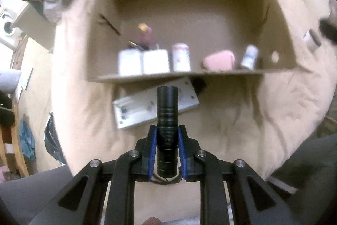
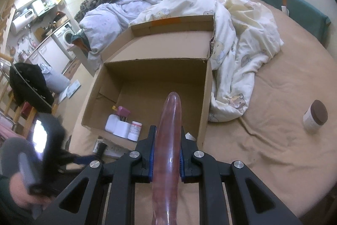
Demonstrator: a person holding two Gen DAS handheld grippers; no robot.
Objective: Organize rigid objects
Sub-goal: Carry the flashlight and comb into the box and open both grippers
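My left gripper (image 1: pixel 167 130) is shut on a black flashlight (image 1: pixel 167 111), which stands up between the blue pads, just in front of an open cardboard box (image 1: pixel 168 75). Along the box's near wall stand two white containers (image 1: pixel 143 61), a white bottle (image 1: pixel 181 57), a pink case (image 1: pixel 219 60) and a small bottle (image 1: pixel 249 57). My right gripper (image 2: pixel 168 132) is shut on a long, clear pink rod (image 2: pixel 170 115) that points toward the same box (image 2: pixel 204 98). At the lower left of the right wrist view, the left gripper appears as a blurred shape (image 2: pixel 63 153).
A flat white box (image 1: pixel 137 111) lies on the beige bed sheet (image 2: pixel 263 151) against the carton's front. A jar with a brown lid (image 2: pixel 314 118) stands on the sheet to the right. A crumpled duvet (image 2: pixel 231 35) lies behind and right of the carton.
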